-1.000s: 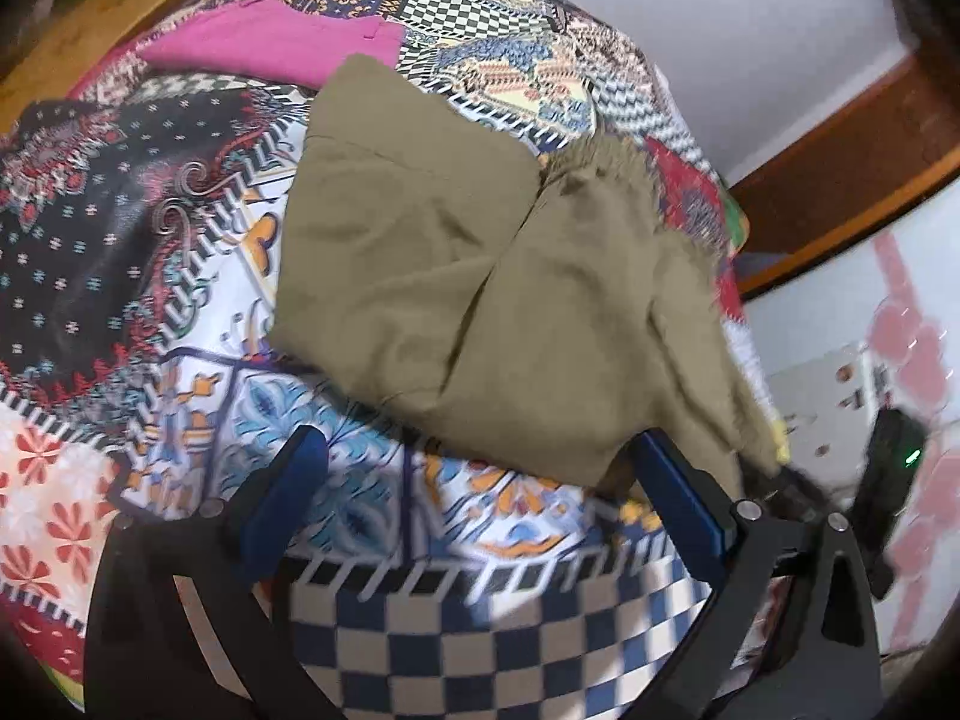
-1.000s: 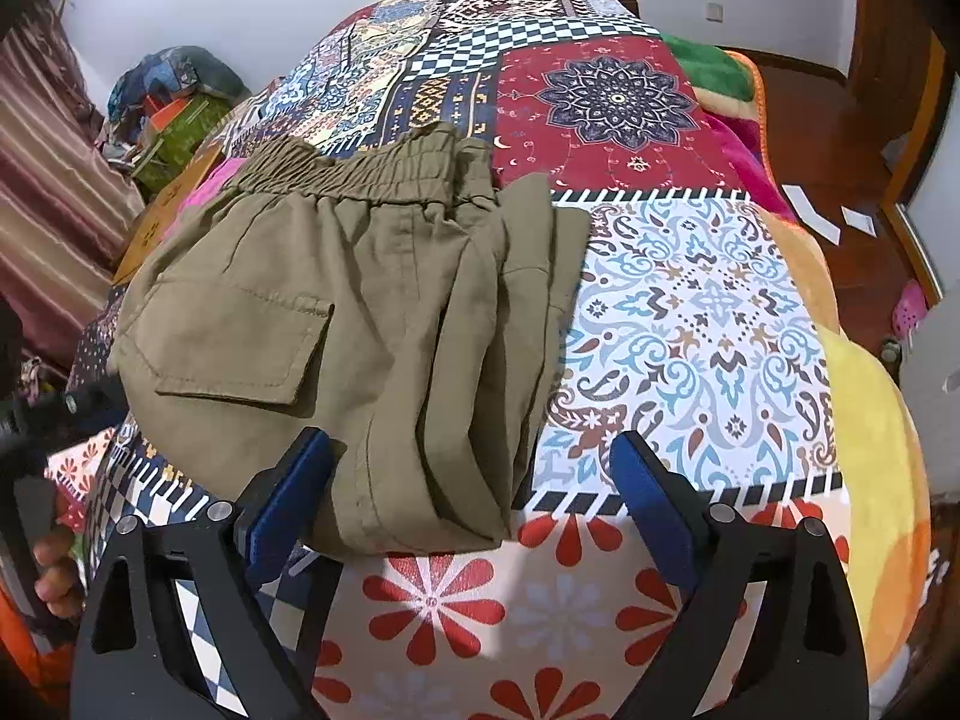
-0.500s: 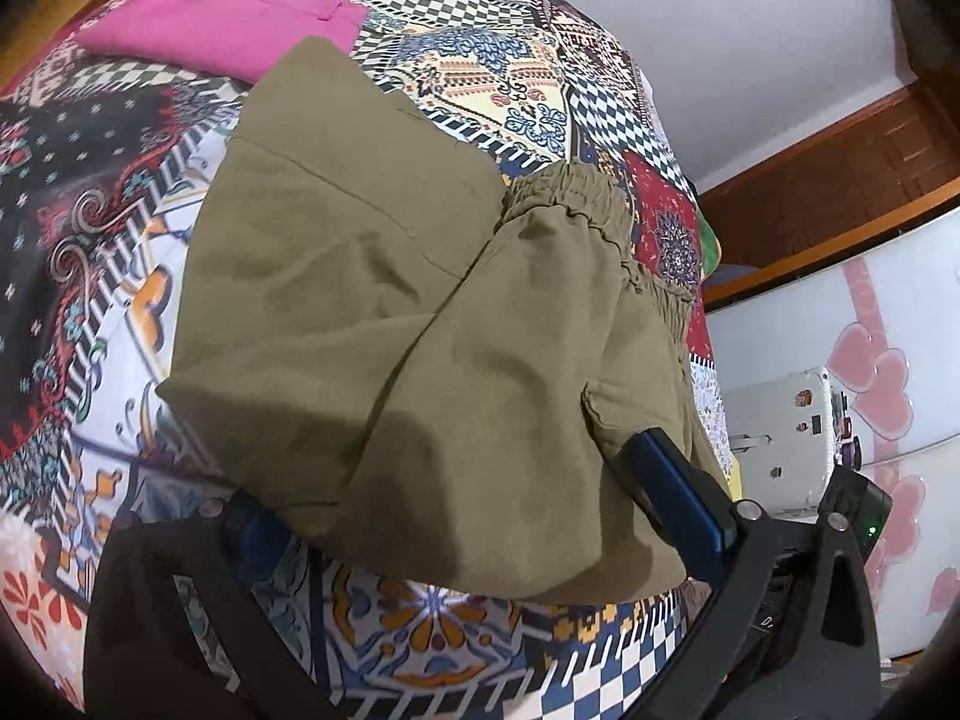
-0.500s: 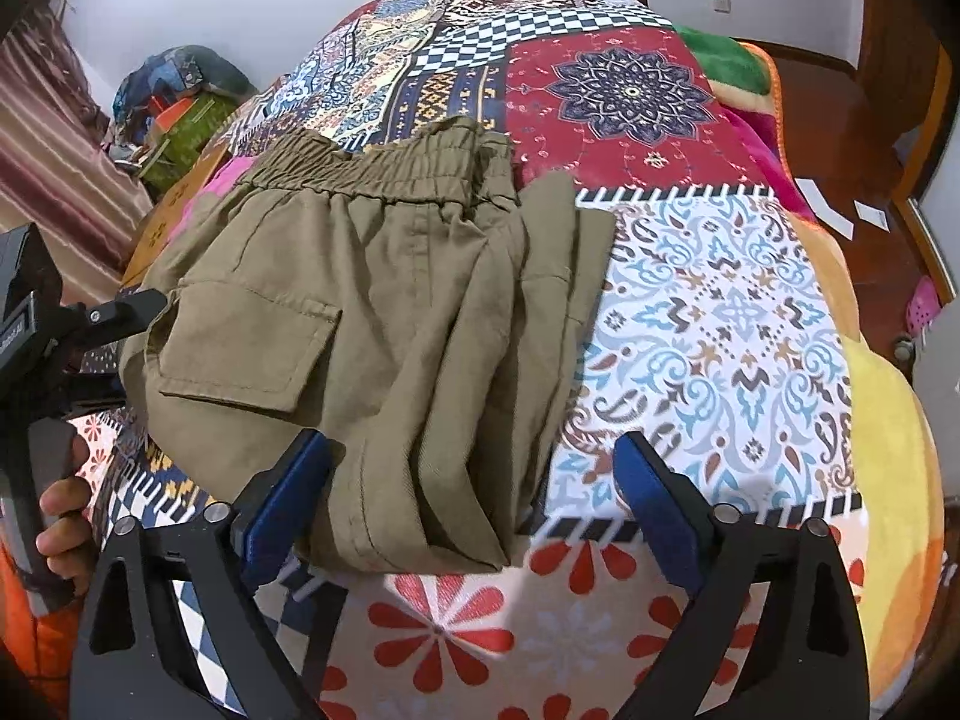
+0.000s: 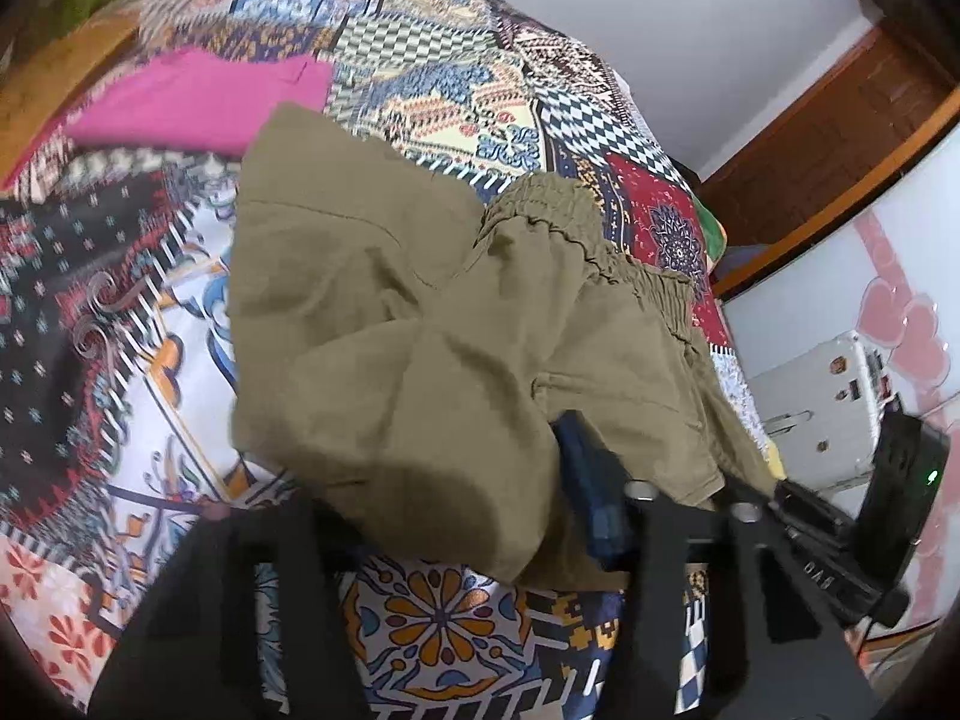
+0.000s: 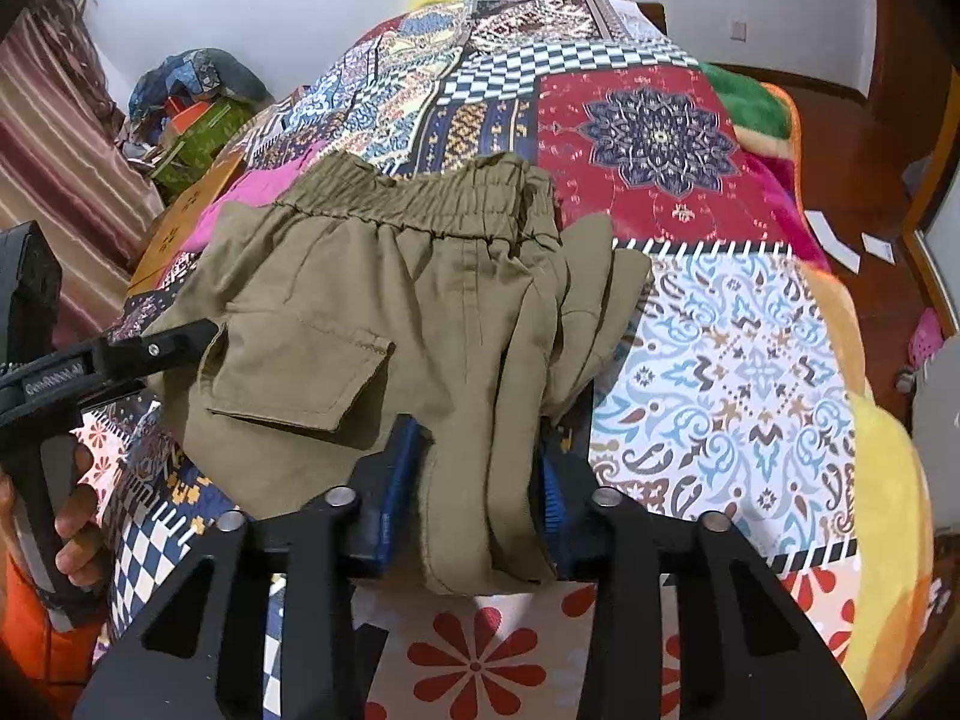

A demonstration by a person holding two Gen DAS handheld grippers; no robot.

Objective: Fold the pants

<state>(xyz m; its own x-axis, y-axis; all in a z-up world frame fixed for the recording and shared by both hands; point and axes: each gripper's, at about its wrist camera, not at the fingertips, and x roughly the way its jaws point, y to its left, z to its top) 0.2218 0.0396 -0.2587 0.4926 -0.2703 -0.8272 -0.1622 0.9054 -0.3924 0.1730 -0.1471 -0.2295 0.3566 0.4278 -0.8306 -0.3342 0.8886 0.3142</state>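
Observation:
Olive-green pants (image 5: 420, 324) lie folded on a patchwork bedspread (image 5: 432, 78), elastic waistband toward the far side. In the right wrist view the pants (image 6: 372, 312) show a flap pocket and bunched legs. My left gripper (image 5: 456, 516) is closed on the near folded edge of the pants; the cloth hides its left finger. My right gripper (image 6: 474, 498) is shut on the bunched near end of the pants, blue pads pressing both sides. The left gripper (image 6: 180, 339) shows at the pants' left edge in the right wrist view.
A pink garment (image 5: 198, 102) lies on the bedspread beyond the pants. A white appliance (image 5: 834, 414) stands to the right of the bed. A cluttered pile (image 6: 192, 102) and a curtain (image 6: 54, 156) are at far left. The bed's yellow edge (image 6: 888, 480) drops to a wooden floor.
Both grippers have moved forward onto the near edge of the pants and closed on the cloth. The fabric has bunched up and lifted at the near end.

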